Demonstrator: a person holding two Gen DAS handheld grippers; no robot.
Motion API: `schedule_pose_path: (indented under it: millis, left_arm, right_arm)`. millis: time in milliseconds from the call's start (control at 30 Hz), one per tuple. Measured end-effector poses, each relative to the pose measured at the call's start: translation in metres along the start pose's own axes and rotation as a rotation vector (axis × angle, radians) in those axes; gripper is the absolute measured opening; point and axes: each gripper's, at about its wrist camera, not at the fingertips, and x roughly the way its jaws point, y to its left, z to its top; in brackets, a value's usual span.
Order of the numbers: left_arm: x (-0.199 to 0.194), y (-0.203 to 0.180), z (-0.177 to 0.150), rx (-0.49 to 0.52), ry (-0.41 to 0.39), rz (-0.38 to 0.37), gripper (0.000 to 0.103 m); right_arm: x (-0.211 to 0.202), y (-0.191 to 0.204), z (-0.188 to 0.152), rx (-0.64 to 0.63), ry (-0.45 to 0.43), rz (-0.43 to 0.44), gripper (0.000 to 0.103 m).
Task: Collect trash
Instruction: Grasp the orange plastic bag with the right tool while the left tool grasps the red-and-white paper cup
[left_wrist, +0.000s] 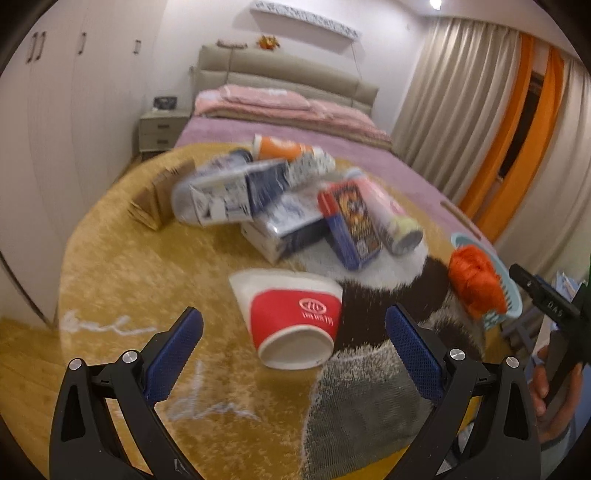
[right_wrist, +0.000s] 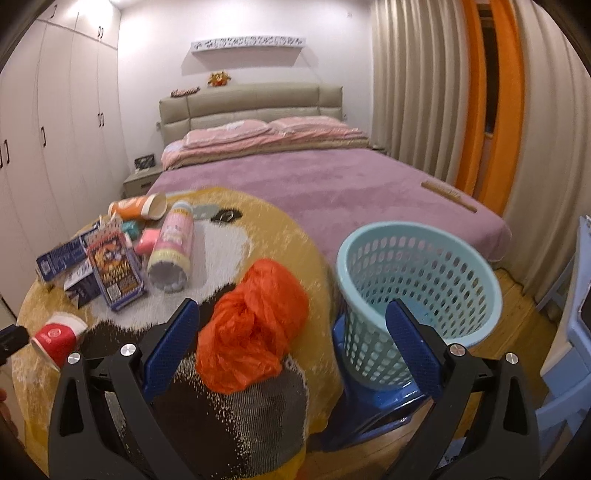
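Both tongs are spread wide and hold nothing. The left tongs (left_wrist: 293, 345) frame a red and white paper cup (left_wrist: 291, 317) lying on its side on the yellow rug (left_wrist: 122, 266), with a pile of boxes (left_wrist: 258, 206) and a can (left_wrist: 388, 218) beyond it. Only the right tongs (right_wrist: 291, 341) show the whole blue basket (right_wrist: 417, 291), just beyond the right finger, and an orange plastic bag (right_wrist: 251, 328) between the fingers, nearer the left one.
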Motion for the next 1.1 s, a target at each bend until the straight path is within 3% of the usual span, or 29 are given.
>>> schedule_pose_path:
  millis: [367, 433, 533, 633, 800, 1100]
  left_arm:
    - [0.043, 0.000, -0.011, -0.017, 0.114, 0.050, 0.095]
    - [0.046, -0.001, -0.010, -0.021, 0.120, 0.055, 0.090]
    - [0.051, -0.002, -0.009, -0.015, 0.125, 0.081, 0.083]
    - [0.052, -0.004, -0.008, -0.005, 0.118, 0.095, 0.072]
    - [0.048, -0.005, -0.005, -0.006, 0.084, 0.124, 0.070]
    - [0.019, -0.032, 0.017, 0.054, -0.031, 0.087, 0.070]
  right_arm:
    - [0.039, 0.002, -0.008, 0.013, 0.118, 0.075, 0.096]
    - [0.043, 0.007, -0.008, -0.003, 0.121, 0.077, 0.095]
    - [0.051, 0.012, -0.009, -0.012, 0.140, 0.091, 0.088]
    - [0.057, 0.013, -0.010, -0.013, 0.160, 0.105, 0.071]
    - [0.062, 0.012, -0.012, -0.018, 0.167, 0.110, 0.043]
    - [0.045, 0.014, 0.003, -0.027, 0.090, 0.138, 0.035]
